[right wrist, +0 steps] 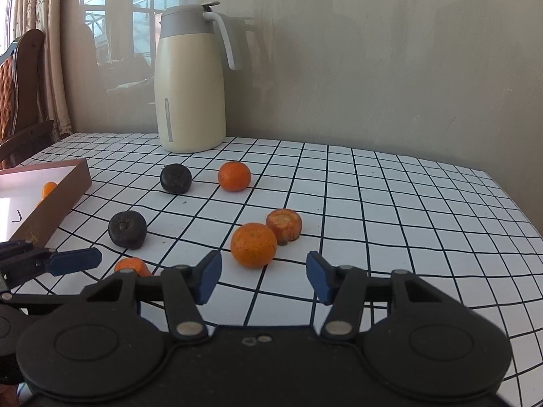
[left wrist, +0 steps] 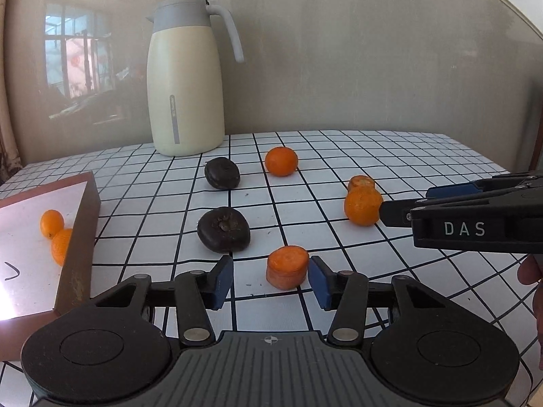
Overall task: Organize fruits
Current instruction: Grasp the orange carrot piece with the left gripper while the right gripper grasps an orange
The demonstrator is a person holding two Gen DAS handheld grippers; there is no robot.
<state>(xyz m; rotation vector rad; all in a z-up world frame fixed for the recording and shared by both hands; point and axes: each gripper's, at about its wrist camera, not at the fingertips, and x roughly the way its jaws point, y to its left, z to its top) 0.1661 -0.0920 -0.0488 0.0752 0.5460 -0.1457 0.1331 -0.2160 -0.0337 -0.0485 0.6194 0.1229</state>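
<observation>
My left gripper (left wrist: pixel 270 279) is open, its blue pads either side of a carrot chunk (left wrist: pixel 287 271) on the checked cloth; the right pad is close to it. My right gripper (right wrist: pixel 264 276) is open just short of a tangerine (right wrist: pixel 254 245), with another carrot chunk (right wrist: pixel 284 225) behind it. A second tangerine (right wrist: pixel 234 176) and two dark round fruits (right wrist: pixel 127 229) (right wrist: pixel 175 178) lie further back. Two small oranges (left wrist: pixel 51 224) (left wrist: pixel 62 246) lie in the brown tray (left wrist: pixel 79 237) at the left. The right gripper also shows in the left wrist view (left wrist: pixel 390 212) beside the tangerine (left wrist: pixel 362 205).
A cream thermos jug (left wrist: pixel 186 84) stands at the back of the table by the wall. The tray's wall is close to my left gripper's left side. The table's right edge (right wrist: pixel 509 203) falls away. A wooden chair (right wrist: pixel 20 95) stands at far left.
</observation>
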